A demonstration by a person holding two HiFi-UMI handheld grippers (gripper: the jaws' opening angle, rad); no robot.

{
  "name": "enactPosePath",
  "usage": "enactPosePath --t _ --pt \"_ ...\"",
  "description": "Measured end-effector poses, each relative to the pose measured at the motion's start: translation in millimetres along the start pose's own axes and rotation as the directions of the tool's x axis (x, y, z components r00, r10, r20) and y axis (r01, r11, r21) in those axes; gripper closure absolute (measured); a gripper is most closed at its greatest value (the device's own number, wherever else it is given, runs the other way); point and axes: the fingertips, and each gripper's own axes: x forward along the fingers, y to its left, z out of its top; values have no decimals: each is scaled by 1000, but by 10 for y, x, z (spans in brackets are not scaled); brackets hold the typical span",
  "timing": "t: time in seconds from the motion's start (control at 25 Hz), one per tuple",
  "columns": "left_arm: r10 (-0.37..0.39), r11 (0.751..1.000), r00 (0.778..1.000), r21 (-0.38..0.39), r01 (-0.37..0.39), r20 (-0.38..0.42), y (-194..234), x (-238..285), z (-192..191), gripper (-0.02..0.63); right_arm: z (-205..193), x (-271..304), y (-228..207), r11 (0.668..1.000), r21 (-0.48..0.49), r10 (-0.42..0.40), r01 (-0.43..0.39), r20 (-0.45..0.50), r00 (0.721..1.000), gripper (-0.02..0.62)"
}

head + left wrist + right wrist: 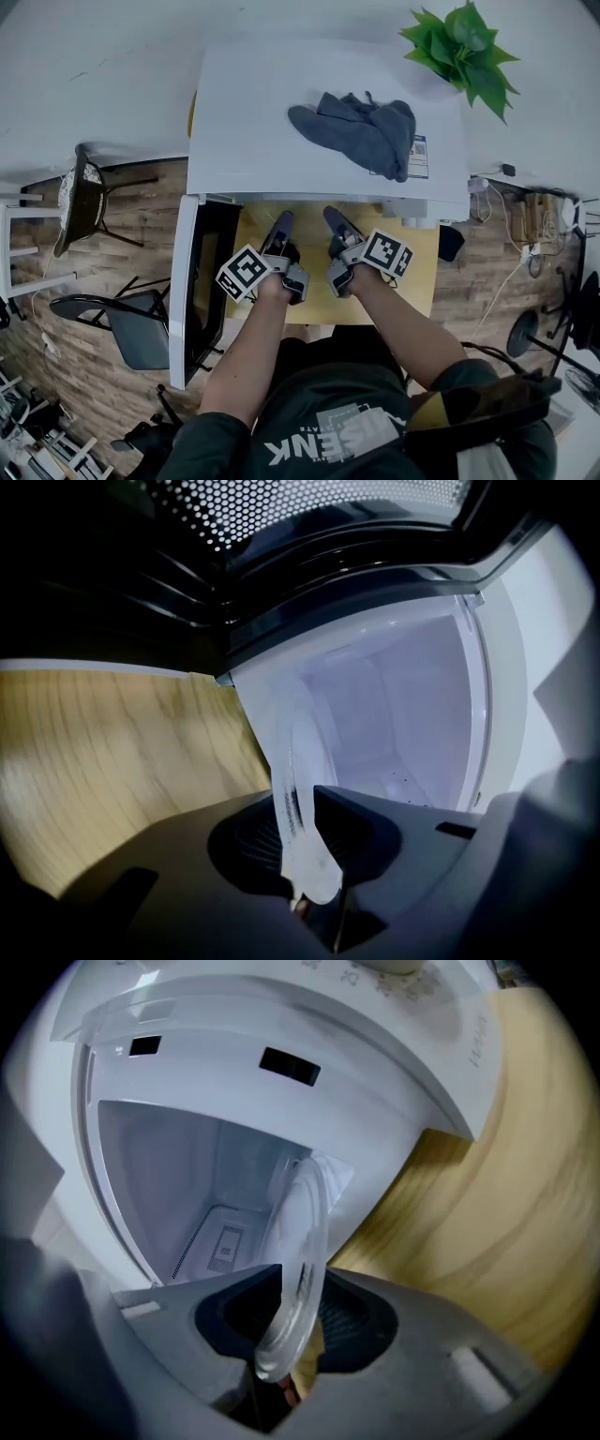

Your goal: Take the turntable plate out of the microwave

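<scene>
The clear glass turntable plate (298,789) stands on edge between the jaws of my left gripper (305,855), whose pads press its rim. My right gripper (286,1327) is shut on another part of the same plate (302,1232). The plate is at the mouth of the white microwave (281,103), with its lit white cavity (178,1176) behind it. In the head view both grippers, left (281,225) and right (336,221), reach side by side under the microwave's front edge. From there the plate is hidden.
The microwave door (185,281) hangs open to the left. A grey cloth (361,131) lies on the microwave's top and a green plant (464,47) stands behind it. The wooden table (417,277) shows under the grippers. Chairs (122,323) stand at the left.
</scene>
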Motion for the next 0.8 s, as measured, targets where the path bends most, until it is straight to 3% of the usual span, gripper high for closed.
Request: enactPosePath --t 0.44,0.64,0.8 --pt "12 1000 1000 29 -13 27 29 -157 -93 525 -32 -19 4 999 -9 47 -48 -46 998 511" --pt "-3 997 998 71 -1 56 -32 -241 -150 522 -21 -128 41 993 -98 53 -59 -67 996 518" --pt "-13 995 998 99 7 66 -104 -322 -192 522 -79 -179 132 991 -63 108 -114 -85 991 520"
